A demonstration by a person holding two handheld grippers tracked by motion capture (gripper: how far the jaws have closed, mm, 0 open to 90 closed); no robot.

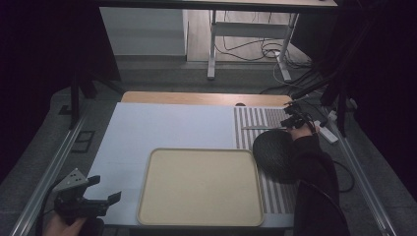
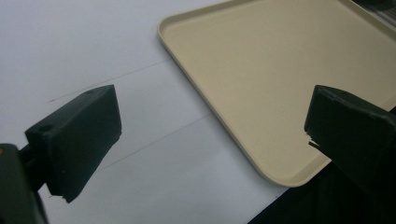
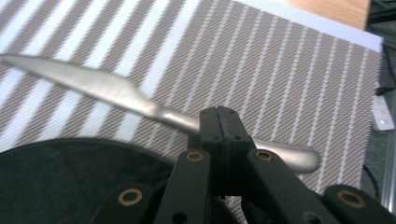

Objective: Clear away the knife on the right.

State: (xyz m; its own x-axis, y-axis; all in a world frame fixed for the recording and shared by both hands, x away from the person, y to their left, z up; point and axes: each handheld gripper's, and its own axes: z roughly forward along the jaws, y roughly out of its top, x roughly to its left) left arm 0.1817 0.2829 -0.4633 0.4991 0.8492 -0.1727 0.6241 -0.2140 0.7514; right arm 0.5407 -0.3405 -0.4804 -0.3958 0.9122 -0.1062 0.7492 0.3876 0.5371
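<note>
A silver table knife [image 3: 107,88] lies across the striped placemat [image 3: 261,60], and my right gripper [image 3: 223,123] is shut on its handle, jaws pressed together around it. Its blade points left over the stripes, and the handle end sticks out to the right of the jaws. In the high view the knife [image 1: 255,128] and right gripper [image 1: 291,123] are at the far right of the table, just beyond a round black plate [image 1: 274,153]. My left gripper [image 1: 107,188] rests at the near left corner, open with nothing between its fingers, beside the beige tray [image 1: 199,187].
In the left gripper view the open left gripper [image 2: 210,135] faces the tray's near corner [image 2: 261,70] over a white mat [image 1: 157,128]. The black plate [image 3: 70,177] sits just in front of the knife. Desk legs and cables lie on the floor beyond the table.
</note>
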